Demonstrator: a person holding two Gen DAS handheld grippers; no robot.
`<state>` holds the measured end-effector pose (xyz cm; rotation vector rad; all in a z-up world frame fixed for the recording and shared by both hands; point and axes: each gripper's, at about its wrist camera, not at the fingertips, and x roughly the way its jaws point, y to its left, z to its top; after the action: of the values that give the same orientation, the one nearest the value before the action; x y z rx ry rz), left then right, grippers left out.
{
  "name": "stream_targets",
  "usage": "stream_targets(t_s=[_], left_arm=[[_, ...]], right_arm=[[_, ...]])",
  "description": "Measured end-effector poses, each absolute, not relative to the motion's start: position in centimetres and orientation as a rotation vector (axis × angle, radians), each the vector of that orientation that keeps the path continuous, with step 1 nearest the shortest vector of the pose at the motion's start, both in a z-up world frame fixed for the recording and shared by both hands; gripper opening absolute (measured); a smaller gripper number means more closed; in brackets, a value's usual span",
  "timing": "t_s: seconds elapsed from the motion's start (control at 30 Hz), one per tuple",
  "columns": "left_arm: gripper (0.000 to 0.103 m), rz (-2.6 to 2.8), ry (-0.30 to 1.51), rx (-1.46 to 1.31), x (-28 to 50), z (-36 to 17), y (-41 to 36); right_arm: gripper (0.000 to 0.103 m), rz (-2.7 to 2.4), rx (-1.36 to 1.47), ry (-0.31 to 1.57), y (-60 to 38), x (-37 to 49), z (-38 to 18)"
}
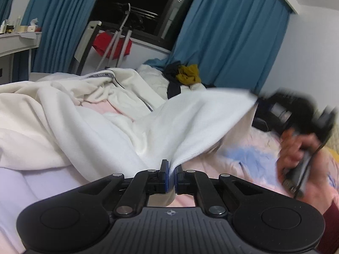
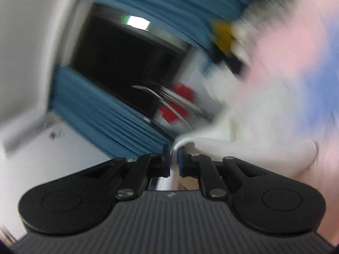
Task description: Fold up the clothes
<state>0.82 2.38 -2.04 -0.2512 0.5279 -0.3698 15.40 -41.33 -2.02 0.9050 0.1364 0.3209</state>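
Observation:
A white garment [image 1: 197, 122] is stretched above the bed between both grippers. My left gripper [image 1: 172, 176] is shut on its near edge, the cloth fanning up and to the right from the jaws. At the far right of the left wrist view, the right gripper [image 1: 259, 100] pinches the other corner; a hand [image 1: 296, 156] holds that tool, blurred. The right wrist view is rolled and blurred: my right gripper [image 2: 174, 158] is shut on a fold of the white garment [image 2: 233, 148], which trails off to the right.
A heap of cream and white clothes [image 1: 63, 114] covers the left of the bed. The pink and blue bedsheet [image 1: 243, 158] lies under the garment. A yellow and dark clothes pile [image 1: 186, 76] sits by the blue curtains [image 1: 228, 42]. A drying rack with red cloth [image 1: 110, 44] stands at the window.

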Motion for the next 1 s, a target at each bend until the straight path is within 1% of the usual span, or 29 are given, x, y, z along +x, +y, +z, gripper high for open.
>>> stream_targets(t_s=[0.1,0.13,0.2,0.3,0.37,0.43,0.53,0.67,0.87,1.0], left_arm=[[0.005,-0.377,0.542,-0.241,1.0,-2.6,2.1],[0.005,-0.378,0.559,-0.247,1.3,-2.9,2.2],[0.005,-0.375,0.593,-0.245,1.7,-3.5,2.0],[0.005,-0.361,0.641,-0.207,2.1,-4.3,1.3],[0.005,-0.352,0.660,-0.200,2.3,-4.6,1.2],[0.005,-0.346,0.665,-0.205,2.3,-4.6,1.4],[0.005,-0.339,0.665,-0.207,2.4,-4.5,1.7],[0.005,-0.325,0.672,-0.201,2.5,-4.7,1.8],[0.005,-0.306,0.682,-0.194,2.4,-4.6,1.9],[0.005,-0.292,0.670,-0.189,2.4,-4.4,1.9]], right_arm=[[0.010,0.310,0.782,0.060,-41.0,13.4,0.0],[0.010,0.283,0.803,0.086,-41.5,13.3,-0.4],[0.010,0.193,0.905,0.199,-42.9,13.6,-2.5],[0.010,0.058,1.078,0.468,-45.3,14.3,-7.6],[0.011,-0.020,1.170,0.599,-46.1,13.8,-10.7],[0.011,-0.036,1.250,0.679,-46.5,13.3,-12.7],[0.011,-0.031,1.322,0.749,-46.7,12.7,-14.1],[0.012,0.024,1.302,0.782,-46.0,12.0,-13.0],[0.013,0.104,1.194,0.784,-46.5,11.0,-9.1],[0.015,0.078,1.096,0.715,-49.3,10.5,-6.3]])
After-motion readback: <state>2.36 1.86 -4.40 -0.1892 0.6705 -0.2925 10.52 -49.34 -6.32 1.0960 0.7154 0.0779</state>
